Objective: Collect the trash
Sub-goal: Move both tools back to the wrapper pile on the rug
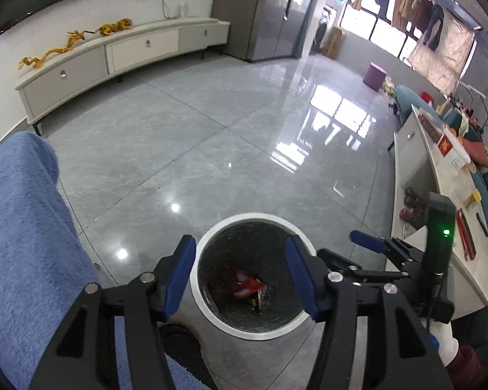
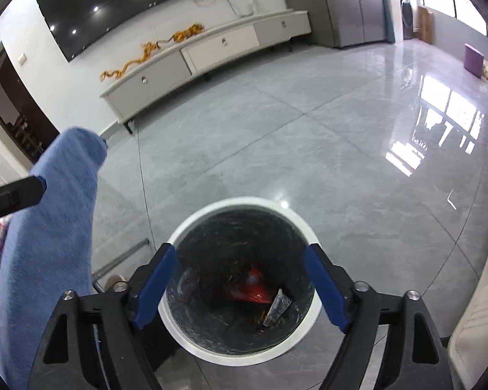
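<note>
Both the left gripper point(image 1: 240, 279) and the right gripper point(image 2: 240, 287) hang wide and empty above the bin point(image 2: 192, 221), where a red wrapper point(image 2: 252, 291) already lies below their fingers, so this drop seems done.

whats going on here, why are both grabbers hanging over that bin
A person is collecting trash with a handheld gripper in each hand. Both the left gripper and the right gripper are poised over a white-rimmed trash bin on the grey tiled floor, jaws open and holding nothing. A red wrapper and another crumpled packet already lie at the bottom of the dark bin liner. A blue towel-like cloth sits to the left.
</note>
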Demonstrator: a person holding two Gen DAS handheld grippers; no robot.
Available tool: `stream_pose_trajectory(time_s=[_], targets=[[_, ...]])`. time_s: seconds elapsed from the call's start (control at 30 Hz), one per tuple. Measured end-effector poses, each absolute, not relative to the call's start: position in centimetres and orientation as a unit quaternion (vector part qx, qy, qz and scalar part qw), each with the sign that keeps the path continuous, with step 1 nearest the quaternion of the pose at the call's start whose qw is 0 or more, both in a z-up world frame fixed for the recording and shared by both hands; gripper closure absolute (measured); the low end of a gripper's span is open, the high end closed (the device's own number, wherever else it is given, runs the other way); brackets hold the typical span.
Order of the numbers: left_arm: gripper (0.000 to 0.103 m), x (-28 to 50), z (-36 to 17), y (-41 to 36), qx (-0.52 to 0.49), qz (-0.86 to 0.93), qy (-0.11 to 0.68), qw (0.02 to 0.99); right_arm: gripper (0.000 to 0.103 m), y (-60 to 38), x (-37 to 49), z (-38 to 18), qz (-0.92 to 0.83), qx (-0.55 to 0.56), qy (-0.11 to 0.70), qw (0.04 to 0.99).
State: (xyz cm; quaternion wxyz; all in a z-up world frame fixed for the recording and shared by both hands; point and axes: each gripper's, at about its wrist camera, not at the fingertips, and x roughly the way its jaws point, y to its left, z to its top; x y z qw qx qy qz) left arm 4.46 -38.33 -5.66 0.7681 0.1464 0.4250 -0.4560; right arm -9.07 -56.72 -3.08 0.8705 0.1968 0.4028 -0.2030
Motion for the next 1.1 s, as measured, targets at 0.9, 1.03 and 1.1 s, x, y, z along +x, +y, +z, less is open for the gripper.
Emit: stream_pose_trajectory(time_s=[0.9, 1.03, 1.1], targets=[[0.045, -0.9, 10.5, -3.7, 0.002, -0.281, 0.241, 0.929, 0.0, -34.2, -11.2, 18.7, -0.036, 0.067, 0.236, 0.969], [0.04, 0.7, 8.8, 2.3, -0.01, -0.218, 0.243, 0.945, 0.0, -31.1, -7.7, 17.7, 0.017, 0.061, 0.257, 0.964], [0.04, 1.9, 7.4, 4.6, -0.012, -0.192, 0.255, 0.948, 0.0, -30.0, -5.9, 16.8, 0.038, 0.065, 0.267, 0.961]])
